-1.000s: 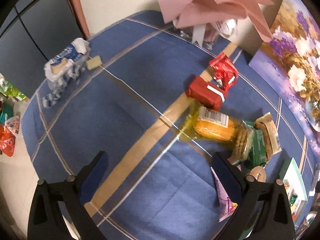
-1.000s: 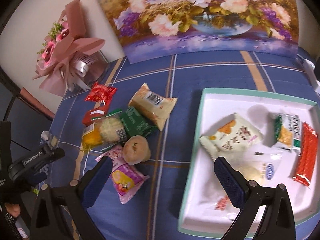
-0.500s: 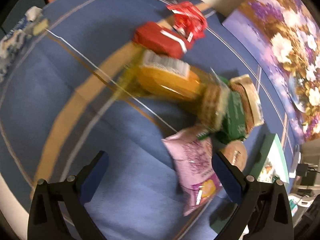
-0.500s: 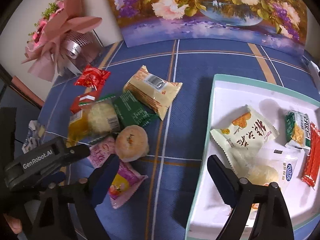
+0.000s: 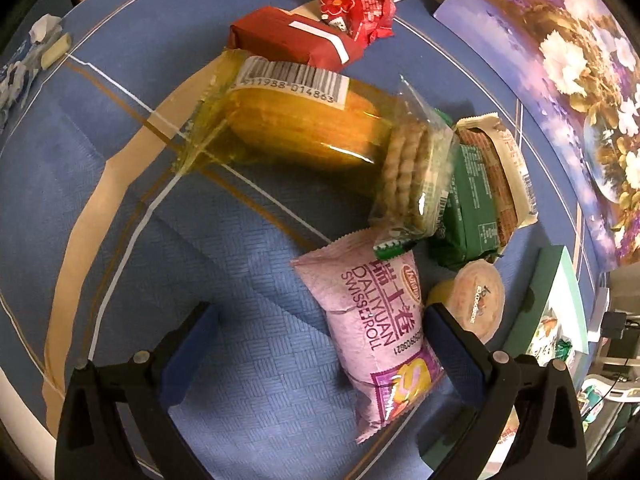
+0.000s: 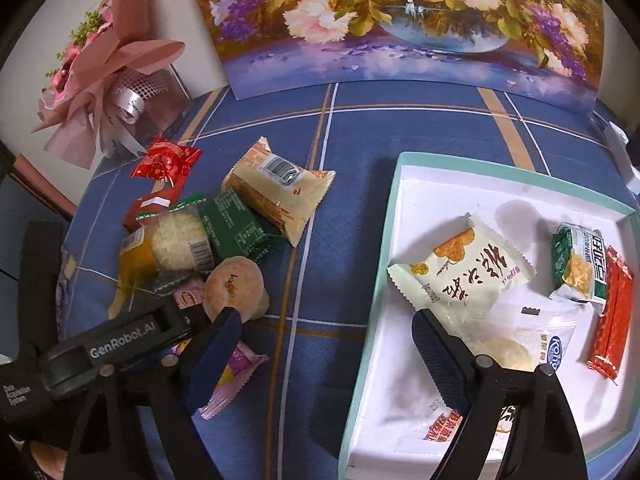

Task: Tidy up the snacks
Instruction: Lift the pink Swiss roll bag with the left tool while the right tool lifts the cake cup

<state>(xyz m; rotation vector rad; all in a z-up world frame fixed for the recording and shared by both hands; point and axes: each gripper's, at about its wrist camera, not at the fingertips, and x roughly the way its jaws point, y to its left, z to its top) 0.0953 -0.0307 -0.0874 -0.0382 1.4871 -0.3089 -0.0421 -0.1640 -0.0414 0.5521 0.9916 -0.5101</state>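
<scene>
Snacks lie in two groups on the blue checked tablecloth [image 6: 360, 160]: a loose heap toward its left side and a set inside the white tray [image 6: 400, 208] with the teal rim on its right side.

Left gripper [image 5: 320, 332] hangs wide open just over the cloth, and the pink Swiss roll packet [image 5: 372, 320] lies between its blue pads, close against the right-hand one, not clamped. From the right wrist view the same gripper [image 6: 132, 336] covers most of that packet [image 6: 236, 372].

Right gripper [image 6: 328, 348] is also spread open and grips nothing; one finger sits above the cloth beside the round cake [image 6: 234, 288], the other above the tray's near left part.

Seven loose snacks can be counted in the heap: the pink packet, the round cake, a clear pack of biscuits [image 5: 412, 176], a yellow-wrapped cake [image 5: 296, 128], a green packet [image 5: 468, 216], a beige wafer packet [image 6: 276, 192], and two red ones, a bar [image 5: 292, 42] and a crinkled pouch [image 5: 352, 4] — eight in all.

In the tray at least five packets show; the nearest ones are partly hidden by the finger.
</scene>
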